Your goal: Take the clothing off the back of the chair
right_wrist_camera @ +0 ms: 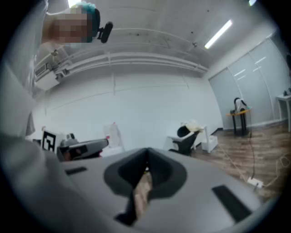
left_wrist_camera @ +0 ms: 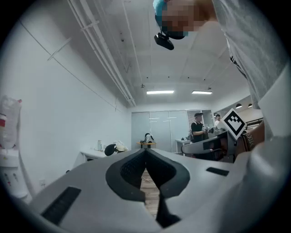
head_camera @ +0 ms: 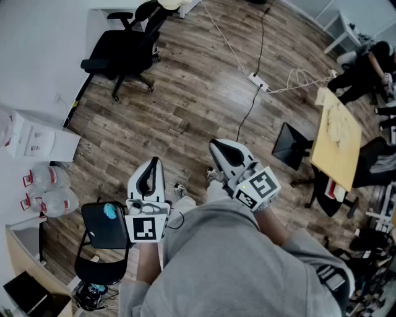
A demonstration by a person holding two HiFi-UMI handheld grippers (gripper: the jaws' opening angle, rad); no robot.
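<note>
Left gripper (head_camera: pixel 154 161) and right gripper (head_camera: pixel 214 145) were held about level before the person's waist, each with jaws together on nothing. Across the brown wood-plank floor (head_camera: pixel 198 105), at its far left corner, pale limp clothing (head_camera: pixel 169 3) draped the black wheeled office chair's (head_camera: pixel 124 52) back. It looked light and soft, best pinched at a top fold.

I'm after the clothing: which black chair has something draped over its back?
The black swivel office chair by the white wall: a cream garment hangs over its backrest. The nearer black chair holds only a blue object.
</note>
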